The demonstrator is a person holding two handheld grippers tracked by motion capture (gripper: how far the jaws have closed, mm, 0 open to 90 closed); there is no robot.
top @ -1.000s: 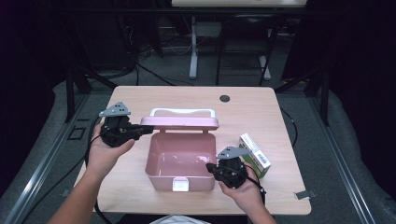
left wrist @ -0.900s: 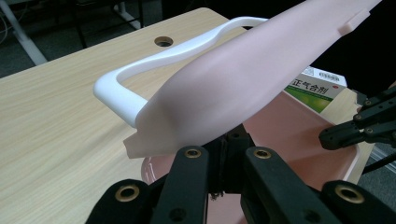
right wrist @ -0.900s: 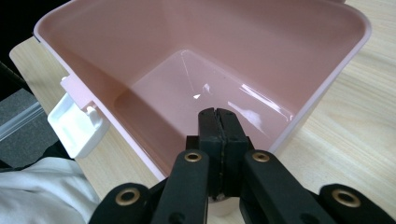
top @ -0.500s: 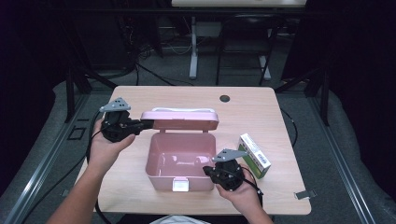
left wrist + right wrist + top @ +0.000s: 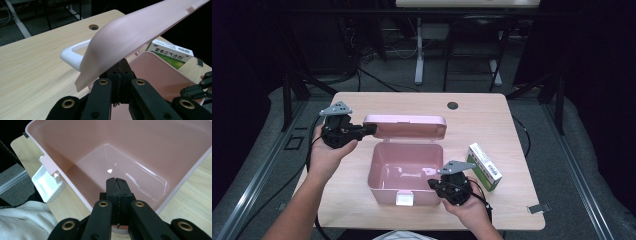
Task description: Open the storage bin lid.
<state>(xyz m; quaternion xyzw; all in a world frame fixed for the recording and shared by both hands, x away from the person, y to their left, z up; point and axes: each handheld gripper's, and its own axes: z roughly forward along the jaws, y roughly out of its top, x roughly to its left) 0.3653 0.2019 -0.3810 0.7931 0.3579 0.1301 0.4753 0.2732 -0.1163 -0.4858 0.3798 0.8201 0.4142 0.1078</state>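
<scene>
An open pink plastic box [image 5: 384,182] stands mid-table with its lid [image 5: 404,126] raised at the back. My left gripper [image 5: 371,129] is shut, its tips at the lid's left end. In the left gripper view the closed jaws [image 5: 122,65] sit just under the tilted lid [image 5: 140,30], beside the lid's white handle [image 5: 72,53]. My right gripper [image 5: 432,183] is shut at the box's front right corner. In the right gripper view its tips [image 5: 117,180] reach over the rim into the bare box [image 5: 112,152], with nothing between them.
A green and white medicine carton [image 5: 483,166] lies on the table right of the box, also seen as a carton [image 5: 172,52] past the lid. A white latch [image 5: 48,182] hangs on the box's front wall. A round cable hole [image 5: 452,105] marks the far table edge.
My left gripper has crept slightly up to the lid's left end. The right gripper has hardly moved, and both stay shut.
</scene>
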